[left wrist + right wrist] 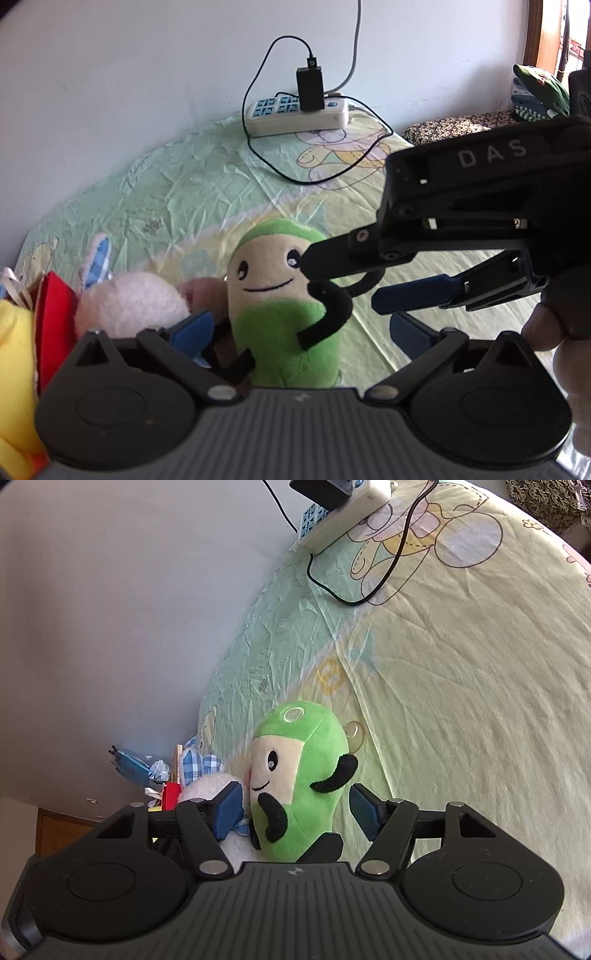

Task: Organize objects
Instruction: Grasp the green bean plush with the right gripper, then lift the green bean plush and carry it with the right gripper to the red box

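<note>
A green plush toy (280, 306) with a cream face and black arms stands upright on the bed; it also shows in the right wrist view (299, 786). My left gripper (299, 332) is open, its blue pads on either side of the toy's lower body without touching. My right gripper (297, 808) is open around the same toy; in the left wrist view the right gripper (347, 280) reaches in from the right beside the toy's face. A pink-white plush rabbit (129, 302) and a yellow and red plush (22, 354) lie to the toy's left.
A white power strip (295, 114) with a black charger and black cable lies at the back by the wall. The bed has a green-yellow cartoon sheet (461, 683). Folded clothes (535, 92) sit on a patterned seat at right. The wall runs close on the left.
</note>
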